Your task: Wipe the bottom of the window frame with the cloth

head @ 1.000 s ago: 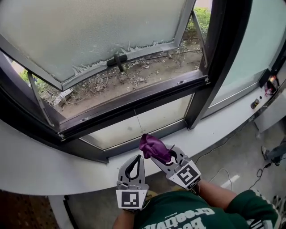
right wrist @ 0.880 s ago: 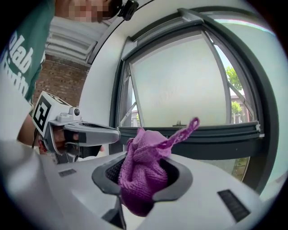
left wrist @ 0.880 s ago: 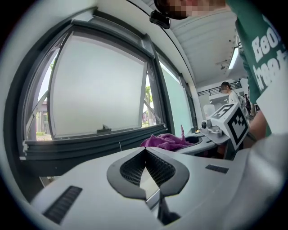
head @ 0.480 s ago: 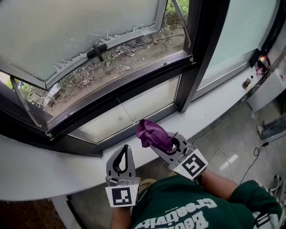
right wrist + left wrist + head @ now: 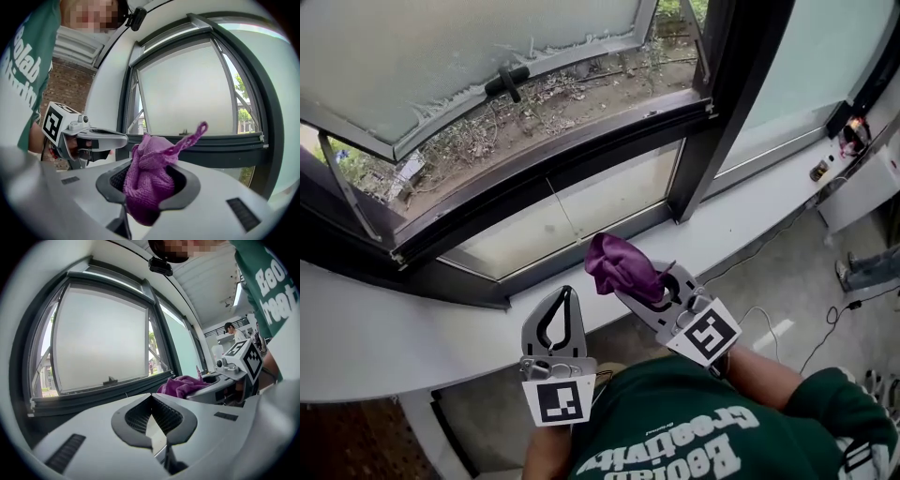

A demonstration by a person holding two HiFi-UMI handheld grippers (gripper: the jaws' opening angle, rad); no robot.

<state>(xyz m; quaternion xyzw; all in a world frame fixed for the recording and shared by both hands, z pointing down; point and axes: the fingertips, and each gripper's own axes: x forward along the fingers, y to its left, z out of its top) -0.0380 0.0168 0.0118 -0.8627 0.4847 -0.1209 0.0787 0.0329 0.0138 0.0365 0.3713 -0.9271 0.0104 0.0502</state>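
Here the right gripper (image 5: pixel 639 289) pinches the bunched purple cloth (image 5: pixel 617 262) over the white sill (image 5: pixel 384 342); the left gripper (image 5: pixel 565 296) beside it has its jaws pressed together, empty. Ahead of both runs the dark window frame (image 5: pixel 553 178), its sash (image 5: pixel 469 47) swung outward.

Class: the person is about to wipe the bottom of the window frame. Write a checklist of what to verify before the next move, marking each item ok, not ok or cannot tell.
1. The cloth is clamped in the right gripper: ok, it is bunched between the jaws.
2. The left gripper is free: ok, shut on nothing.
3. The bottom of the window frame is exposed: ok, the frosted sash is swung outward.
4. The cloth touches the frame: not ok, it is held short of it, near the white sill.
5. Where dirt lies on the frame: cannot tell.
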